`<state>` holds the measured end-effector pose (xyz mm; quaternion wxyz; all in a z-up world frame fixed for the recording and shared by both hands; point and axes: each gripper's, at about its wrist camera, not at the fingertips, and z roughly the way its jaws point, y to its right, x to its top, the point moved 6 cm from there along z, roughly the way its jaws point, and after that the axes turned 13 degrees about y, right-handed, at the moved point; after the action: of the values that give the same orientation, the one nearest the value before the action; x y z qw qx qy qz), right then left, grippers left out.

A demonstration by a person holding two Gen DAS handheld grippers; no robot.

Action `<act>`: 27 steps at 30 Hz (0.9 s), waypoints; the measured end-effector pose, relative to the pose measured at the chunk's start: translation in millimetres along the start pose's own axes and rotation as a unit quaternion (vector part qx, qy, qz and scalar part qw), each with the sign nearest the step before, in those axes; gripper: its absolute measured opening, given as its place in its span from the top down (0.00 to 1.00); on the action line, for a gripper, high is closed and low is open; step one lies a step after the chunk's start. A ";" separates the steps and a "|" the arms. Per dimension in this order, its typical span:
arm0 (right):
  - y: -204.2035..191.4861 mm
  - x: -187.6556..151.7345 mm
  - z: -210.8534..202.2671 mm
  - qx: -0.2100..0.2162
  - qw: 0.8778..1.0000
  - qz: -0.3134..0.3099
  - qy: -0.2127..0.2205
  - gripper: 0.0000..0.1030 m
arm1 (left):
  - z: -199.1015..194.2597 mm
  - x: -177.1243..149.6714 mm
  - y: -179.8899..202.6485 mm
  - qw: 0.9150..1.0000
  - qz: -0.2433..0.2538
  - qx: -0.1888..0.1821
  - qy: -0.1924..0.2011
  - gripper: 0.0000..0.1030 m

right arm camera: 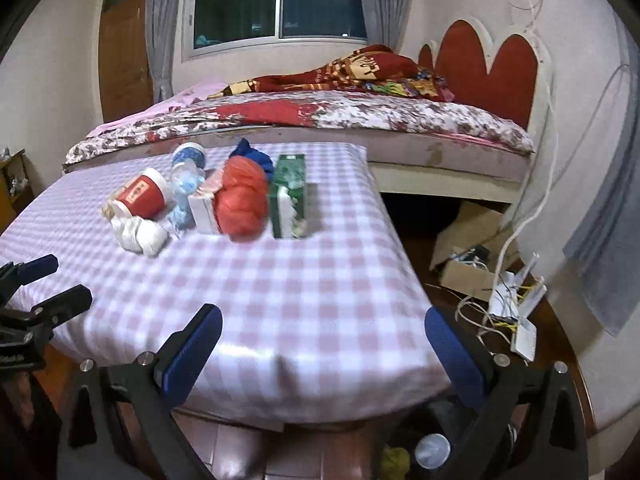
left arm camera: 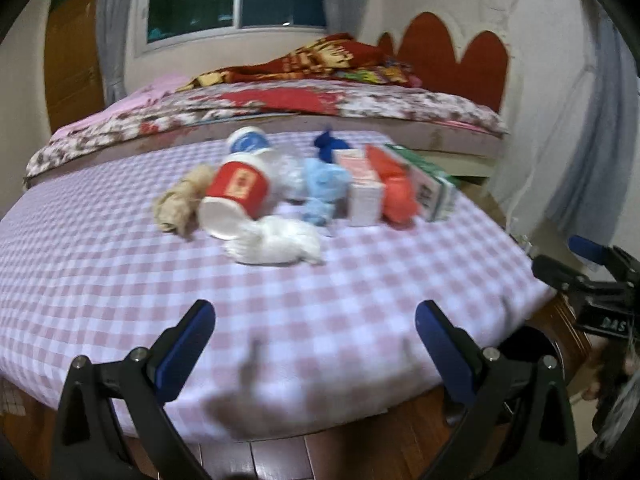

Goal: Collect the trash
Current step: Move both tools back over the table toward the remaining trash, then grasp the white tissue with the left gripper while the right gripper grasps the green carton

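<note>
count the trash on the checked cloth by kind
Cups: 2, a red cup and a blue-topped cup
Cartons: 2, a pink carton and a green carton
Wads: 5, tan wad, white wad, light blue wad, dark blue wad, orange wad
Total: 9

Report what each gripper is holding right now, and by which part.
Nothing is held. The left gripper and right gripper are both open above the near edge of the checked cloth, short of the trash.
</note>
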<state>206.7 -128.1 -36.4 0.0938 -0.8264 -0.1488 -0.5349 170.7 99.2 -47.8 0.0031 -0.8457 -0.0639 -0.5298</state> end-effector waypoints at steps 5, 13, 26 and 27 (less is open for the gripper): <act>-13.7 10.0 23.7 0.007 1.000 -0.017 -0.020 0.01 | 27.6 4.5 -17.6 1.000 -0.014 0.010 -0.015 0.04; -10.4 24.1 87.2 0.011 0.999 0.002 -0.036 0.11 | 70.4 10.1 -20.2 0.999 -0.036 0.019 -0.036 0.07; -6.8 29.9 141.0 0.032 0.997 0.048 -0.055 0.39 | 102.8 7.2 -24.5 0.996 -0.051 0.027 -0.069 0.19; -8.0 29.7 142.1 0.036 0.997 0.050 -0.056 0.45 | 102.9 7.2 -24.4 0.996 -0.051 0.022 -0.070 0.23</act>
<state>336.9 -71.6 -67.7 0.1412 -0.8573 -0.1316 -0.4772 263.3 131.6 -88.0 -0.0095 -0.8759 -0.1190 -0.4676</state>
